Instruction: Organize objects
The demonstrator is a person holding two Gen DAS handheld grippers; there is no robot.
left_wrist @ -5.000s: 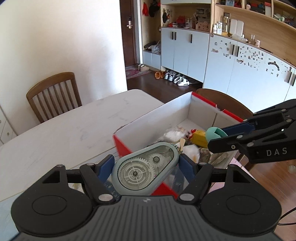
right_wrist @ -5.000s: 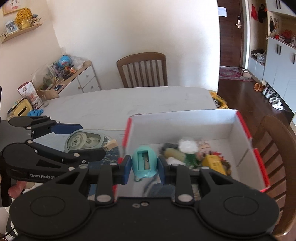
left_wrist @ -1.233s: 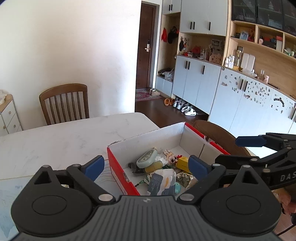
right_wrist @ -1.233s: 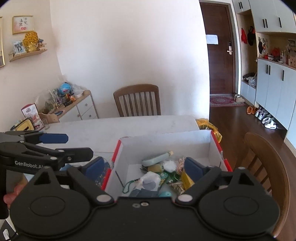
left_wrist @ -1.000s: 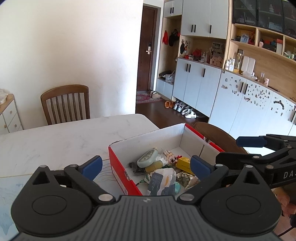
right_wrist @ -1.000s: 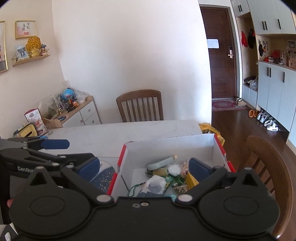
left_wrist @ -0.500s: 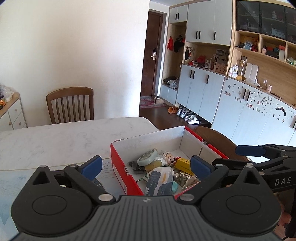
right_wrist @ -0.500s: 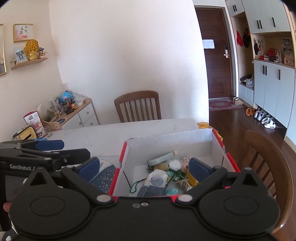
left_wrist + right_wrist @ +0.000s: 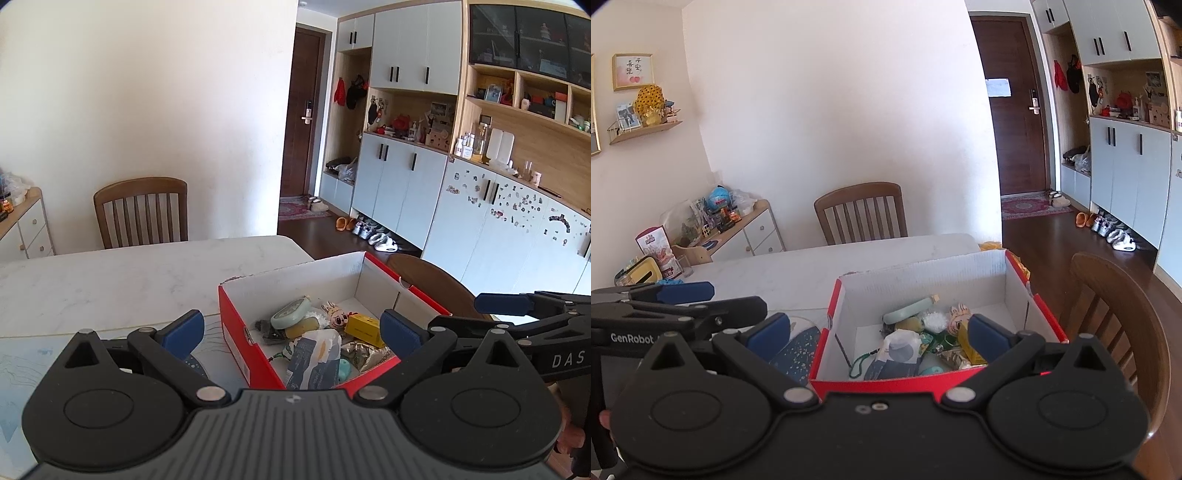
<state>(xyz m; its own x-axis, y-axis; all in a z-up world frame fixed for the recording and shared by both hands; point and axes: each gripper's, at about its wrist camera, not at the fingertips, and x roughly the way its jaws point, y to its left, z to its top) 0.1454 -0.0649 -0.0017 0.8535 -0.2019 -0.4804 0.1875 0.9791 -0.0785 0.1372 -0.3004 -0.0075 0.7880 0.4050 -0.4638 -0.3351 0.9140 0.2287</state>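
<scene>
Grippers first: the left gripper (image 9: 291, 330) is hanging with its blue-padded jaws spread wide and nothing between them, and the right gripper (image 9: 875, 334) is doing the same, released and empty. Each one is showing in the other's view: the left gripper is sitting at the left edge of the right wrist view, the right gripper at the right edge of the left wrist view, both with fingers parted. Just beyond the fingertips, a red cardboard box (image 9: 236, 325) with a white inside is resting on the pale marble table (image 9: 129, 273). Small things are lying jumbled in the box: a crumpled white and blue packet (image 9: 314, 354) nearest, a small teal piece (image 9: 344, 368) just beside it, a crinkled foil wrapper (image 9: 367, 356), a yellow carton (image 9: 364, 325), a little doll face (image 9: 338, 314), and a pale green oval tape dispenser (image 9: 291, 314) leaning on a yellowish lump. Left of the box, a dark speckled mat (image 9: 799, 345) is lying on the table, touching the red wall. Farther off, a wooden chair (image 9: 142, 210) is standing at the table's far side, and another (image 9: 1115, 314) is standing by the box's right side. Pale cabinets (image 9: 399, 184) are lining the far wall
</scene>
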